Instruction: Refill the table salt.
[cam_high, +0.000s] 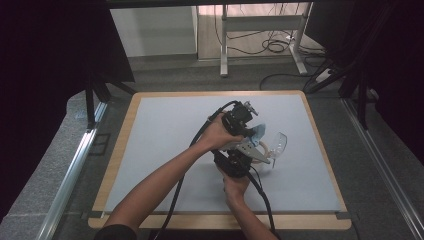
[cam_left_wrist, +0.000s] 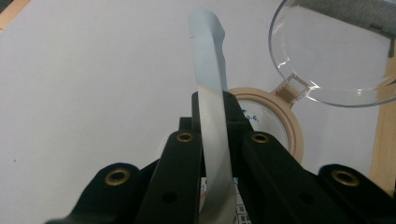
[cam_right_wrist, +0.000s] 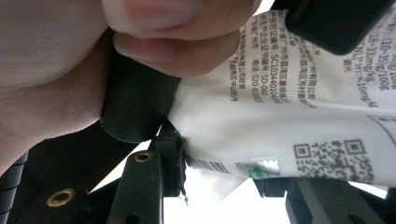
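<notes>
A white and pale blue sachet (cam_high: 259, 133) with printed text and a QR code is held between both grippers above the middle of the mat. My left gripper (cam_high: 250, 129) comes from the far side and is shut on the sachet's thin edge (cam_left_wrist: 208, 60), seen edge-on between its jaws (cam_left_wrist: 212, 105). Coming from the near side, my right gripper (cam_high: 241, 152) is shut on the sachet's printed end (cam_right_wrist: 289, 107). In the right gripper view (cam_right_wrist: 219, 172), a person's fingers (cam_right_wrist: 154, 46) sit close above its jaws.
A clear plastic cup (cam_high: 279, 142) (cam_left_wrist: 327, 51) lies on its side just right of the grippers, joined to a round beige-rimmed lid (cam_high: 263, 150) (cam_left_wrist: 280, 123). A grey mat (cam_high: 165, 140) covers the wooden table. Desk legs and cables stand beyond the far edge.
</notes>
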